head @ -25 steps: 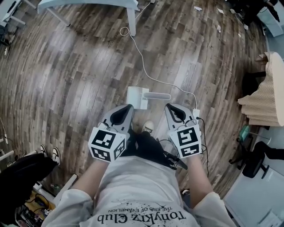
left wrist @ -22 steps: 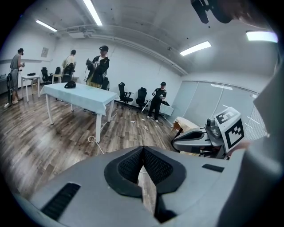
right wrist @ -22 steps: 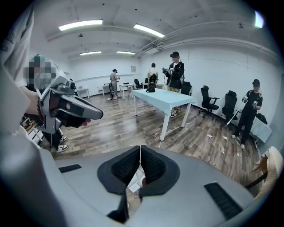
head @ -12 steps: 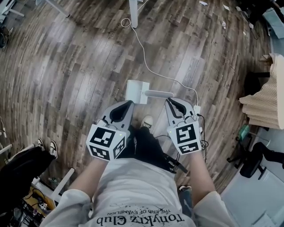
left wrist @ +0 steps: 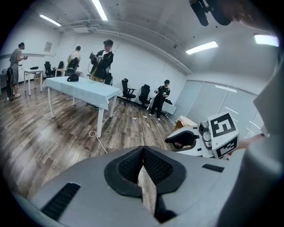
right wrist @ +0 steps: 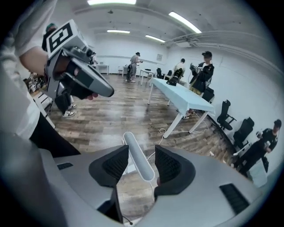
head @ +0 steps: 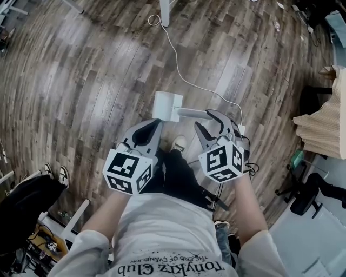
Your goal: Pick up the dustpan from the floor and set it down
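Note:
A white dustpan (head: 165, 105) lies on the wood floor just ahead of my feet, its long handle (head: 190, 113) pointing right. My right gripper (head: 206, 120) hangs over the handle's end. Its jaws have just been opening and now stand wide. In the right gripper view the handle (right wrist: 135, 156) runs between the two pads of the right gripper (right wrist: 142, 151), and neither pad presses on it. My left gripper (head: 156, 125) hovers left of the handle, near the pan, with nothing in it. In the left gripper view the left gripper (left wrist: 143, 154) has its pads together.
A white cable (head: 178, 67) runs across the floor from a table leg (head: 164, 12) to a plug beside my right gripper. Corrugated cardboard (head: 323, 121) and a black chair (head: 308, 197) stand at the right. Shoes (head: 64, 176) lie at the left. Several people stand by a blue-covered table (right wrist: 183, 97).
The right gripper's jaws went from shut to wide open. That gripper rolled and sank, so its jaws now straddle the handle. The left gripper sank slightly.

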### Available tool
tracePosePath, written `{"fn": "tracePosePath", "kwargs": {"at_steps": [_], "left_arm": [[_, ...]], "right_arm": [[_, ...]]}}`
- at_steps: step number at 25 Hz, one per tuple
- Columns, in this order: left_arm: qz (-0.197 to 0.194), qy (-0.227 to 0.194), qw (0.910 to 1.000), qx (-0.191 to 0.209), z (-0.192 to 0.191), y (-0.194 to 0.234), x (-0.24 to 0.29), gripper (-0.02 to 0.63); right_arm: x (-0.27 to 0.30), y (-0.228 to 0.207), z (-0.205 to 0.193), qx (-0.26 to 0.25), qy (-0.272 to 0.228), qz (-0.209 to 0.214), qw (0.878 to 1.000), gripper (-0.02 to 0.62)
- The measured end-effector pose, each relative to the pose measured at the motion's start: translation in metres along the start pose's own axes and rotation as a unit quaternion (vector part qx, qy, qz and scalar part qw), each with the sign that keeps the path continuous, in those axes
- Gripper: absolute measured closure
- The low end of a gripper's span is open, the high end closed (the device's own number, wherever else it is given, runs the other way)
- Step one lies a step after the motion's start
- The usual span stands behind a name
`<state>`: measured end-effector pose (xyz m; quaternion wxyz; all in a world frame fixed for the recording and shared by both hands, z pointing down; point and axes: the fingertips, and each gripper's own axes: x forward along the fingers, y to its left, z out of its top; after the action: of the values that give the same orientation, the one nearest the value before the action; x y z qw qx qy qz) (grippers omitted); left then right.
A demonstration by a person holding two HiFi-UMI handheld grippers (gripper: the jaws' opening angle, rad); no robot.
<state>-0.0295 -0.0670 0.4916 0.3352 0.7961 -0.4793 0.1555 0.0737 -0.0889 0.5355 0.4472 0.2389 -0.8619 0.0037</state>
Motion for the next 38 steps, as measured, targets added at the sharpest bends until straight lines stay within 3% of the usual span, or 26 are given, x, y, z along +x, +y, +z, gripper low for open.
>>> {"fn": "tracePosePath", "kwargs": {"at_steps": [6, 11, 22, 33, 34, 37, 38], "left_arm": [[0.005, -0.001, 0.9999, -0.010, -0.001, 0.004, 0.004, 0.583], [0.012, -0.002, 0.9997, -0.019, -0.005, 0.014, 0.003, 0.583], [0.020, 0.004, 0.9992, -0.034, -0.012, 0.028, 0.002, 0.583], [0.032, 0.009, 0.9985, -0.045, -0.020, 0.037, 0.000, 0.583], [0.033, 0.009, 0.9984, -0.045, -0.020, 0.038, 0.000, 0.583], [0.034, 0.009, 0.9984, -0.045, -0.021, 0.038, -0.001, 0.583], [0.034, 0.009, 0.9984, -0.045, -0.021, 0.038, -0.001, 0.583]], "right_arm": [[0.024, 0.007, -0.013, -0.132, 0.058, 0.027, 0.989, 0.397], [0.044, 0.019, -0.021, -0.184, 0.092, 0.052, 0.977, 0.383], [0.077, 0.022, -0.038, -0.230, 0.136, 0.072, 0.961, 0.382], [0.098, 0.029, -0.050, -0.244, 0.155, 0.093, 0.953, 0.384], [0.099, 0.029, -0.050, -0.245, 0.154, 0.089, 0.953, 0.400], [0.101, 0.023, -0.049, -0.249, 0.145, 0.066, 0.955, 0.539], [0.101, 0.022, -0.048, -0.248, 0.143, 0.062, 0.956, 0.545]]}}
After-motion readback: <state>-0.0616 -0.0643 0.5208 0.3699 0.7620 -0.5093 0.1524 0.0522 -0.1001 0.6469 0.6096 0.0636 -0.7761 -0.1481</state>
